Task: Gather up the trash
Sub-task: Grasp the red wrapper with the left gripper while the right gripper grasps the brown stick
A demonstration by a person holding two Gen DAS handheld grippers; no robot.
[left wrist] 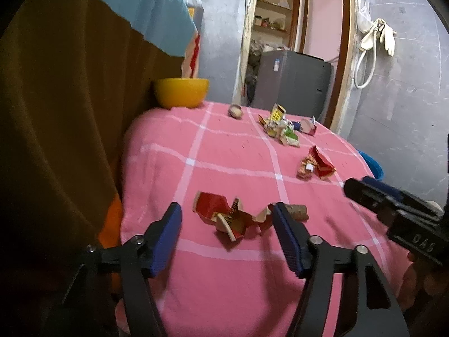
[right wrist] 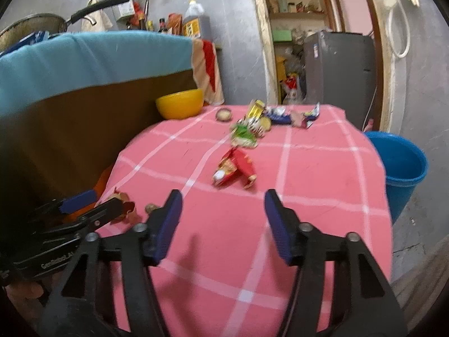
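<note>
A torn red wrapper [left wrist: 221,216] lies on the pink checked cloth [left wrist: 224,280], just past the tips of my left gripper [left wrist: 226,213]. Its jaws stand apart on either side of the wrapper without pressing it. A brown roll [left wrist: 297,212] lies beside the right fingertip. Farther off are a crumpled red packet [left wrist: 317,163], a heap of coloured wrappers [left wrist: 280,126] and a small round lump [left wrist: 235,111]. My right gripper [right wrist: 223,199] hovers open over bare cloth, short of the red packet [right wrist: 235,168]. The green-yellow wrappers [right wrist: 247,132] and a blue one [right wrist: 283,116] lie beyond.
A yellow bowl [left wrist: 181,91] sits at the table's far left corner, against a brown and teal draped surface [right wrist: 84,64]. A blue bucket [right wrist: 401,165] stands on the floor at the table's right edge. A grey appliance [right wrist: 339,75] and a doorway lie behind.
</note>
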